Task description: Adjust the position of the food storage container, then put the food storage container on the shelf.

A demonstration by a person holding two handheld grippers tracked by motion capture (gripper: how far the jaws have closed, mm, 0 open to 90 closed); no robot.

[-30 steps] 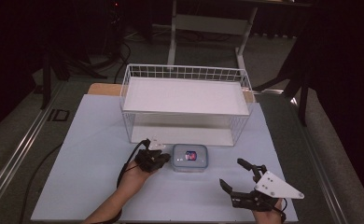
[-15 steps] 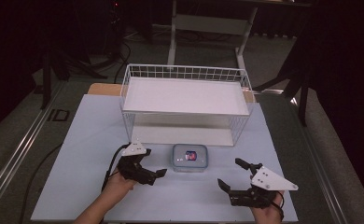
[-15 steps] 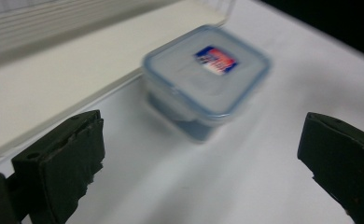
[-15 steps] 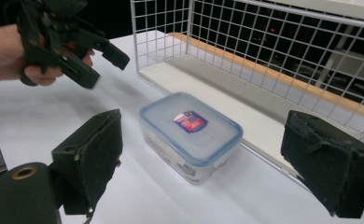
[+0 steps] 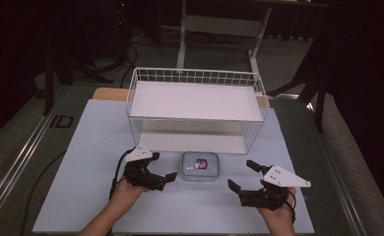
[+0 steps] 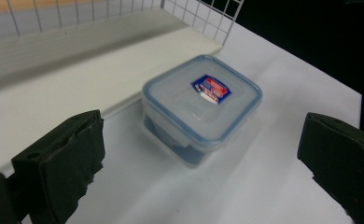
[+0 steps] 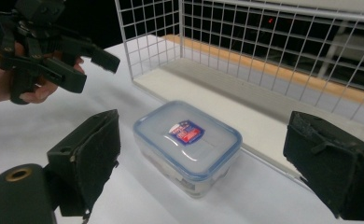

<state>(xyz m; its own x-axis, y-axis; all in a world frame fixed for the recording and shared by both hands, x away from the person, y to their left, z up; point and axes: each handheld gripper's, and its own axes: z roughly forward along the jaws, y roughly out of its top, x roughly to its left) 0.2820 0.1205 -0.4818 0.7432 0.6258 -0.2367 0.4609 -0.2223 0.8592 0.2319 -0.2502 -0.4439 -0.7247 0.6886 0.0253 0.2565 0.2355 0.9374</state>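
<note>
Nearest the person, the right gripper is resting low over the desk, its fingers standing wide apart with nothing between them; they have just been opening a little further. In the right gripper view the box is sitting on the desk beyond those fingers, untouched by them.

A little farther in, the left gripper is hovering just left of the box, pointing toward it. Its fingers have just been opening and are now spread wide, clear of the box, which is lying ahead of them with its lid on and a small label on top.

The box is sitting between the two grippers, just in front of the wire basket, close to the basket's lower shelf.
</note>
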